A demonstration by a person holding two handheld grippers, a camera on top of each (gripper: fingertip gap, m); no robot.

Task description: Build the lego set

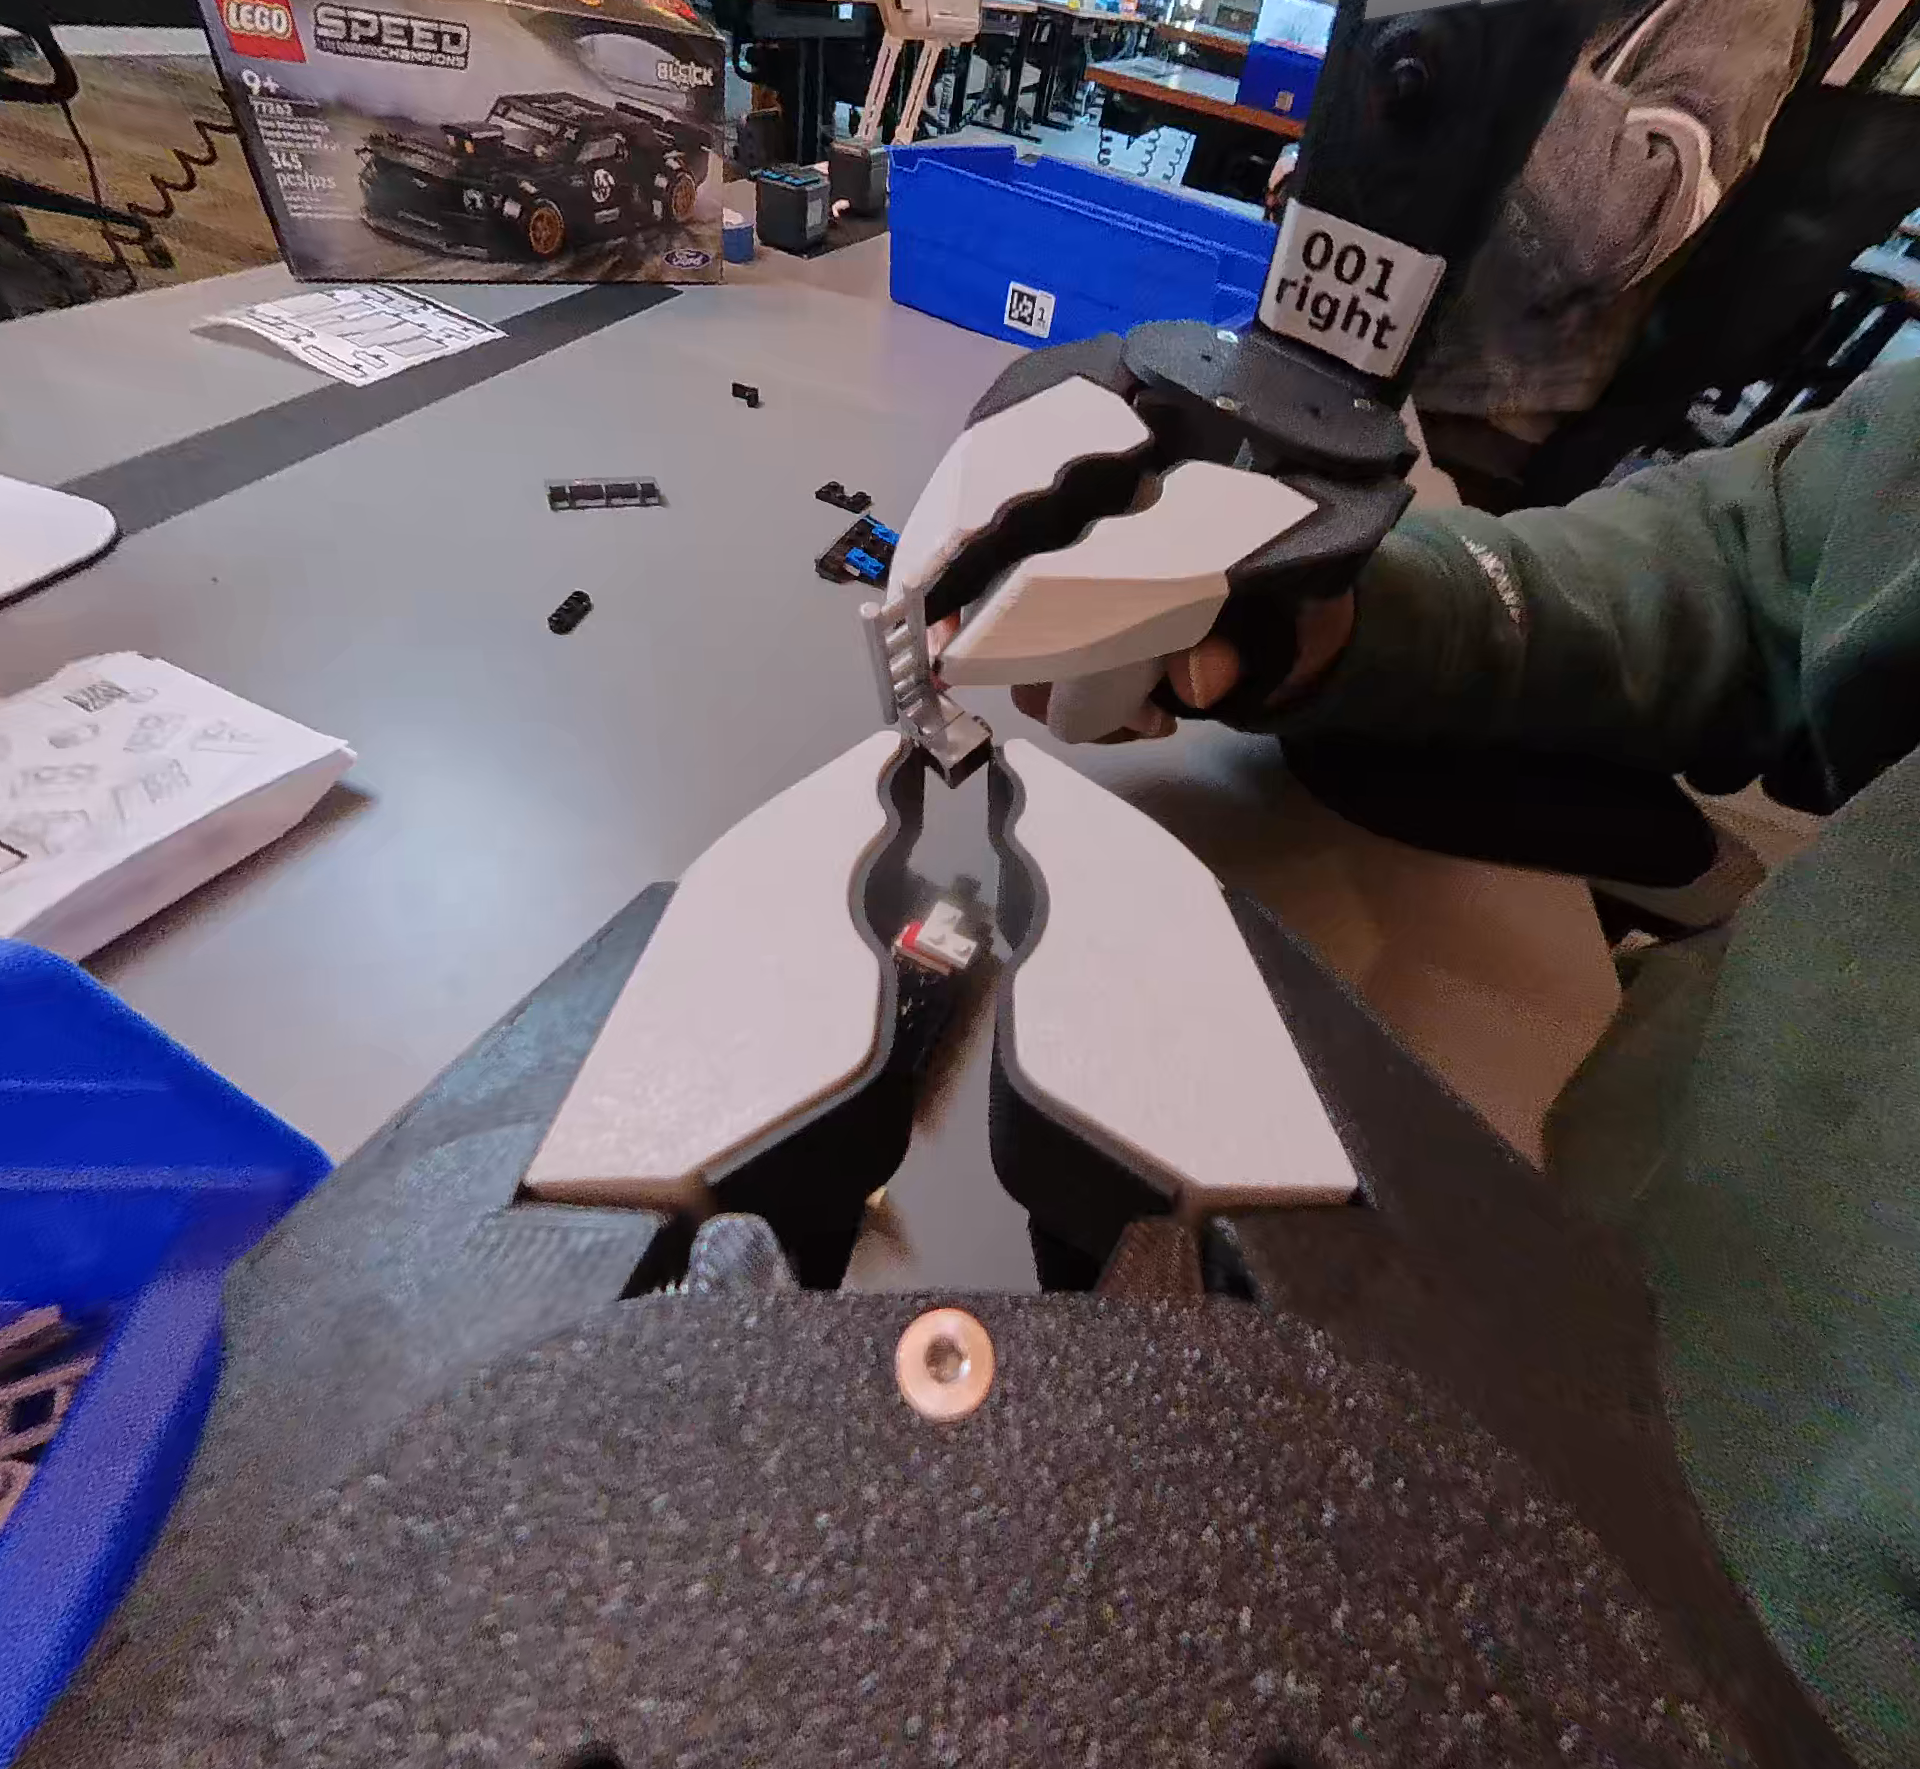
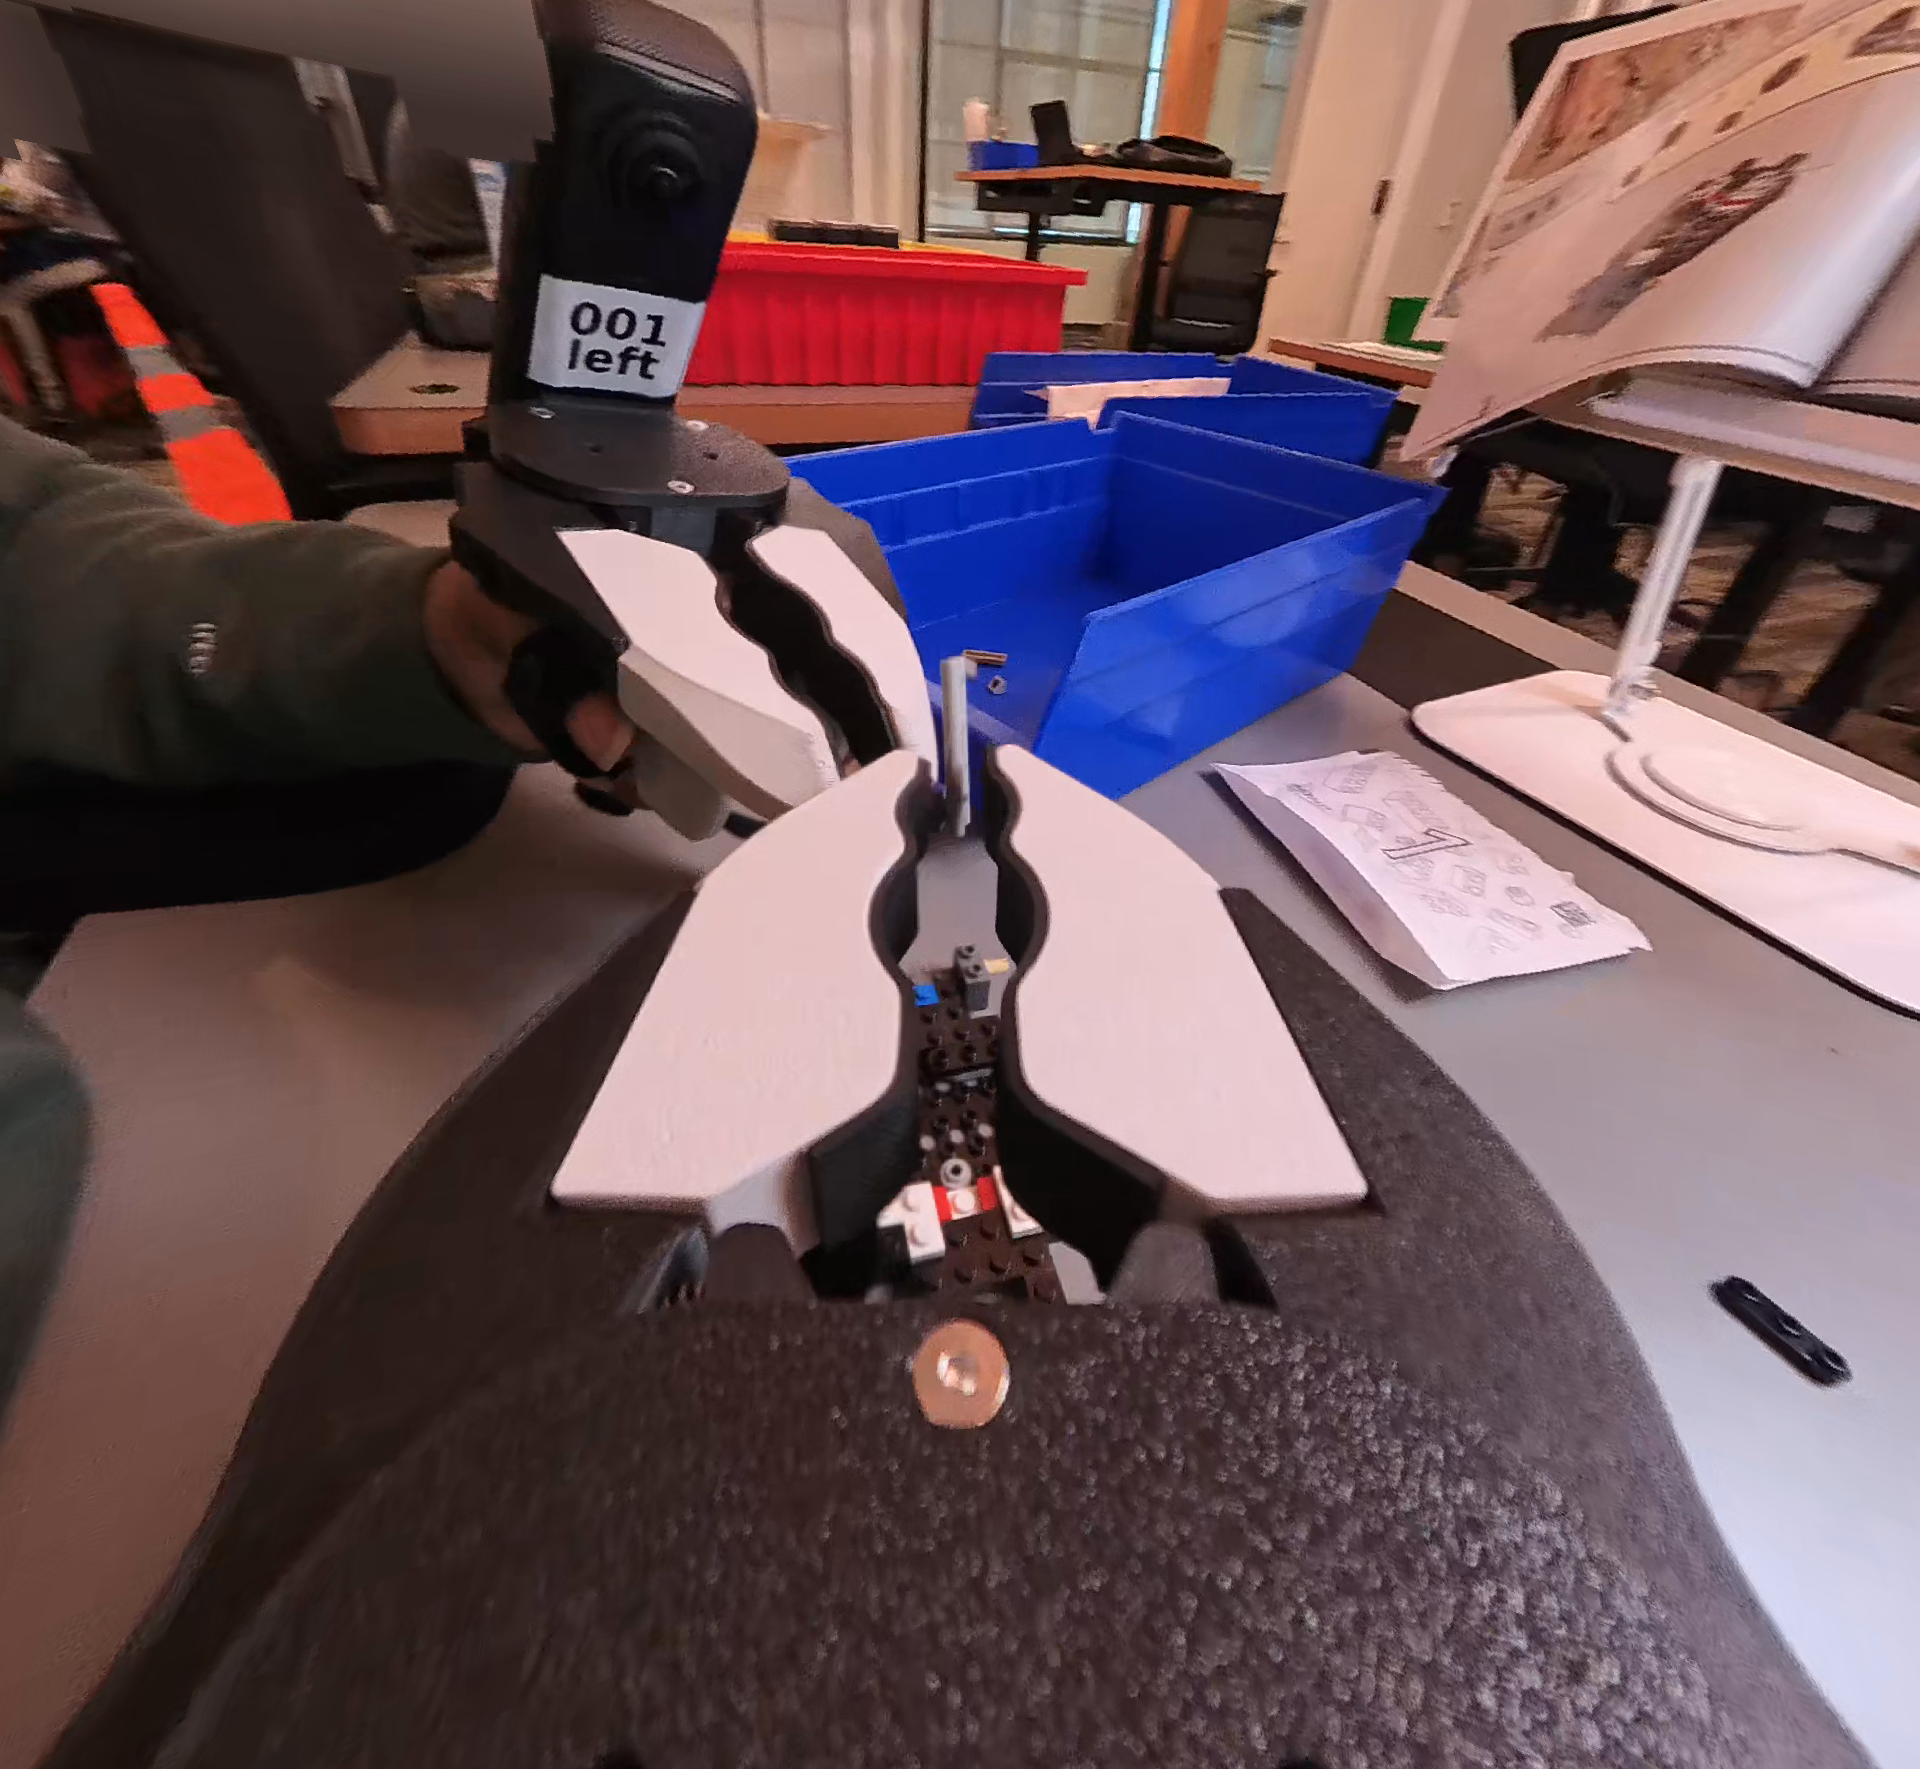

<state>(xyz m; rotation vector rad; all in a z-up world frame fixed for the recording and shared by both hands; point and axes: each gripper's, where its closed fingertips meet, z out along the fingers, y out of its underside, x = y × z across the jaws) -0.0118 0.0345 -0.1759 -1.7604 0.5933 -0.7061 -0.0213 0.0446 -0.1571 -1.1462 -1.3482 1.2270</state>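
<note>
My left claw (image 1: 951,758) is pinched on a small black brick (image 1: 961,751), and my right claw (image 2: 958,784) is clamped on a grey ladder piece (image 2: 954,743) meeting that brick. Loose black bits sit on the counter (image 1: 436,784) around 11 o'clock. The tiny joint could slip or pop if I twist. I can't really see the contact point, and the half-built car (image 2: 961,1096) below is mostly hidden.

- Both views are evenly and brightly lit from overhead; daylight is admitted through far windows (image 2: 1081,46).
- Soft shadows are cast on the grey table (image 1: 436,784) beneath the paper booklet (image 1: 135,784).
- Strong fisheye bending is seen at the edges.
- The near blue bin (image 1: 94,1252) is blurred; grey smeared patches are laid over the upper corners.
</note>
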